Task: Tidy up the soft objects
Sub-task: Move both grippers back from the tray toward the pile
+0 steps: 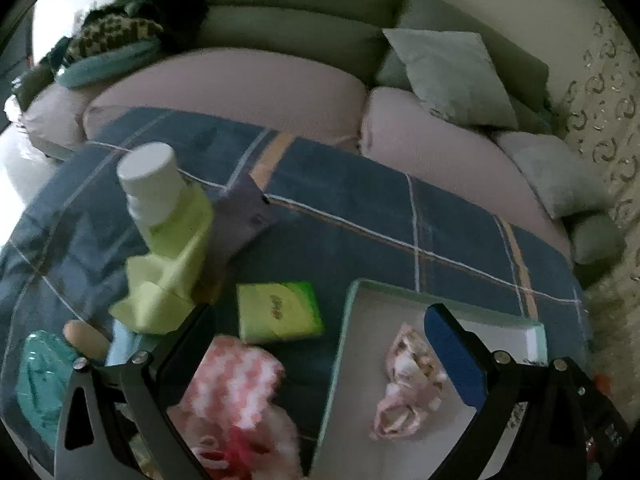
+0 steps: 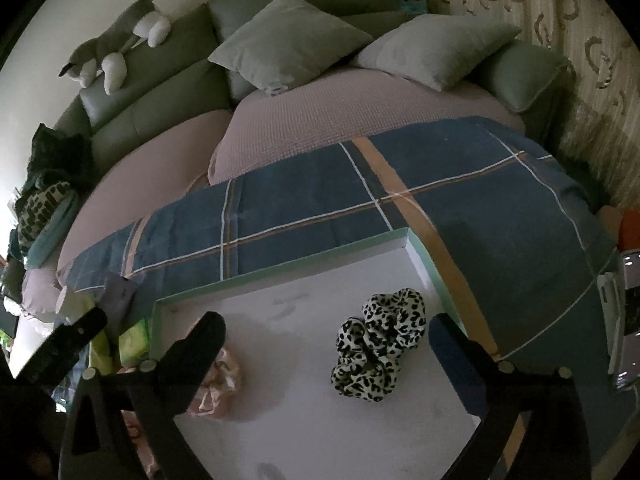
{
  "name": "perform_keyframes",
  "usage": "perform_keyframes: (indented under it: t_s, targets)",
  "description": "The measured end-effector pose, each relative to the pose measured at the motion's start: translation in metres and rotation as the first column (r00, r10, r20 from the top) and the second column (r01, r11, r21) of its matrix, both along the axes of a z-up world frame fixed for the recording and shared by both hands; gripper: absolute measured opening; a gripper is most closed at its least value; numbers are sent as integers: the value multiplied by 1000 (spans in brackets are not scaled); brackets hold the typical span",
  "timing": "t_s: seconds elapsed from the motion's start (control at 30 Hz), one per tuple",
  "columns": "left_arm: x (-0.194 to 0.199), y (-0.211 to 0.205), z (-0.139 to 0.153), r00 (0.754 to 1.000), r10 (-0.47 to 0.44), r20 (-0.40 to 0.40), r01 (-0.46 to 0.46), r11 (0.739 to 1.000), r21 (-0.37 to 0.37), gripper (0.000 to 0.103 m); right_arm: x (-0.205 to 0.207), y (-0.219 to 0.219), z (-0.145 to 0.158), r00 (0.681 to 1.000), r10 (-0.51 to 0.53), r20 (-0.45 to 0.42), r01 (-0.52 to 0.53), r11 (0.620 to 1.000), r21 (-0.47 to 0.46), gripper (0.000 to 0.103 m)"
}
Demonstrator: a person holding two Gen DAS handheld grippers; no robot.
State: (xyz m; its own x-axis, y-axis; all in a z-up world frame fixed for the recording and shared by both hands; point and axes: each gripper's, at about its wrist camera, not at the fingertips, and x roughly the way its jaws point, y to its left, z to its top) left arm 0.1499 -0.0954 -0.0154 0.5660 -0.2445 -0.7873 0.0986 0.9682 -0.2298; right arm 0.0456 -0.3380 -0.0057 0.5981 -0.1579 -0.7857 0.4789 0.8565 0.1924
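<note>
One leopard scrunchie point(image 2: 378, 346) – right view only.

Both wrist views look steeply down from close above the table toward the sofa point(image 2: 168, 92) at frame top; they share the tray point(image 1: 400, 292) point(image 2: 280, 268).

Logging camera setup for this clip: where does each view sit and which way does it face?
Left wrist: on the left tongs, facing the sofa over the blue cloth; open tongs above pink fluffy item and tray.
Right wrist: on the right tongs, over the tray, open around leopard scrunchie.
Shared: tray, pink scrunchie.
</note>
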Motion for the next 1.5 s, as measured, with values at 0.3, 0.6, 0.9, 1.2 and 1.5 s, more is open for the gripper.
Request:
perform_keyframes:
  t_s: [0.3,0.6,0.9,1.2,1.5]
  targets:
    - [-8,-12,14,995,-82,61,83,997,-6,103,0,0,4,1000,-3,21,2,1000,9,103]
    - [-10,12,37,987,-57,148,59,998,-5,103,-8,10,27,988,-15,153,17,1000,-13,103]
    - [-5,74,58,985,48,166,-43,998,-36,103,8,39,25,972,100,213,-121,989,88,103]
    - [-1,130,57,987,134,89,-134,991,-6,103,22,97,18,964,235,126,-238,971,8,103]
    - [-3,140,25,988,141,-65,-131,982,133,103,26,174,-13,862,506,-40,-504,862,53,102]
